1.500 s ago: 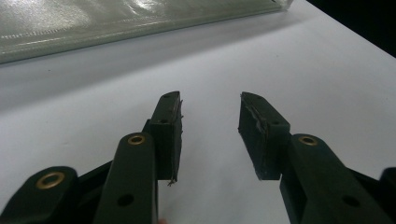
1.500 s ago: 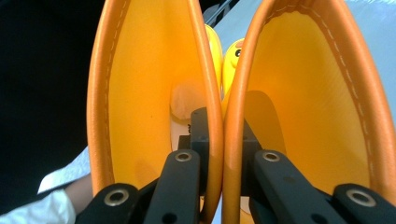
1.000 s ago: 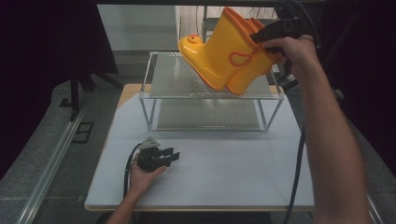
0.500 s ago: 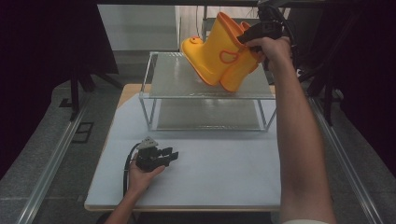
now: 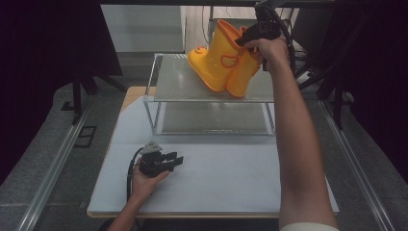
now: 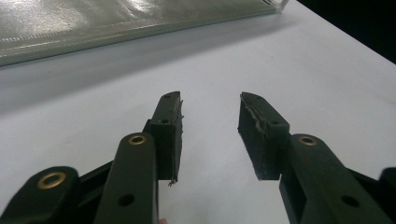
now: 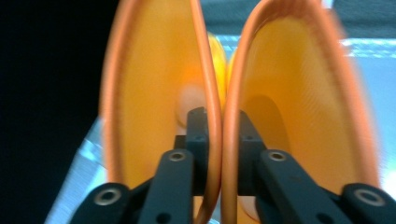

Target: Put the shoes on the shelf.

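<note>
Yellow boots (image 5: pixel 222 63) pinched by right tongs (image 5: pixel 244 41) on shelf (image 5: pixel 178 84), left tongs (image 5: pixel 174 160) parted

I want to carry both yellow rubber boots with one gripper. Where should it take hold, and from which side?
Judging by the present hold: come from above and pinch the two touching inner rims of the yellow rubber boots, one finger down each open shaft, as the right gripper does. The upright, side-by-side shafts allow this.

your pair of yellow rubber boots (image 5: pixel 222 62) with orange trim stands side by side on the top shelf of the clear rack (image 5: pixel 168 79), toes pointing left. their inner rims (image 7: pixel 219 116) press together, pinched between the jaws of your right gripper (image 7: pixel 218 135), one jaw inside each boot.
</note>
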A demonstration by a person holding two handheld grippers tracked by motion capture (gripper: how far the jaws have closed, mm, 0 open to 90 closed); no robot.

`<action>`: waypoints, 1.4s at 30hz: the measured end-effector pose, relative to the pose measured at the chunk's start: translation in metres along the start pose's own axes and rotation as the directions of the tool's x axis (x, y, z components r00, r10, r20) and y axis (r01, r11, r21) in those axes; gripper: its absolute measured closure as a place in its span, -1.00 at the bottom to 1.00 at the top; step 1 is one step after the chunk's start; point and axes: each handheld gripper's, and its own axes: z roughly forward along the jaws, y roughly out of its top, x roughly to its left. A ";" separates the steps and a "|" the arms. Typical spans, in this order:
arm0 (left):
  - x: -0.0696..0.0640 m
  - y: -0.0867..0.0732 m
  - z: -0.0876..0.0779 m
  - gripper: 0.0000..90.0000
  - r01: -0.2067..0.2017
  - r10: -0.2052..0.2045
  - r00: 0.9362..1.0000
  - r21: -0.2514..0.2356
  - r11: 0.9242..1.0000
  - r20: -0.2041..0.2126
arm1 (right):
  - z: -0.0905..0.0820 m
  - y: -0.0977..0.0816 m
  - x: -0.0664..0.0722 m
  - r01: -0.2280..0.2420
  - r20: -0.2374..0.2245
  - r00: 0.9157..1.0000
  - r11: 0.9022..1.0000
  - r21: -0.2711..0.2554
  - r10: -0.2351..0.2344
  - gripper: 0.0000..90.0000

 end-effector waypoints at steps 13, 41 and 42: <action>0.000 0.000 0.000 0.32 0.003 -0.003 1.000 -0.002 1.000 0.003 | -0.014 0.005 0.014 0.030 -0.044 0.998 0.993 -0.113 -0.035 0.44; -0.003 0.000 0.004 0.29 0.001 -0.001 1.000 0.003 1.000 -0.014 | 0.031 -0.127 -0.088 0.150 0.083 0.987 0.970 -0.192 -0.137 0.99; -0.002 0.000 0.003 0.29 0.002 -0.002 1.000 0.003 1.000 -0.015 | 0.037 -0.129 -0.087 0.155 0.087 0.986 0.971 -0.184 -0.141 0.99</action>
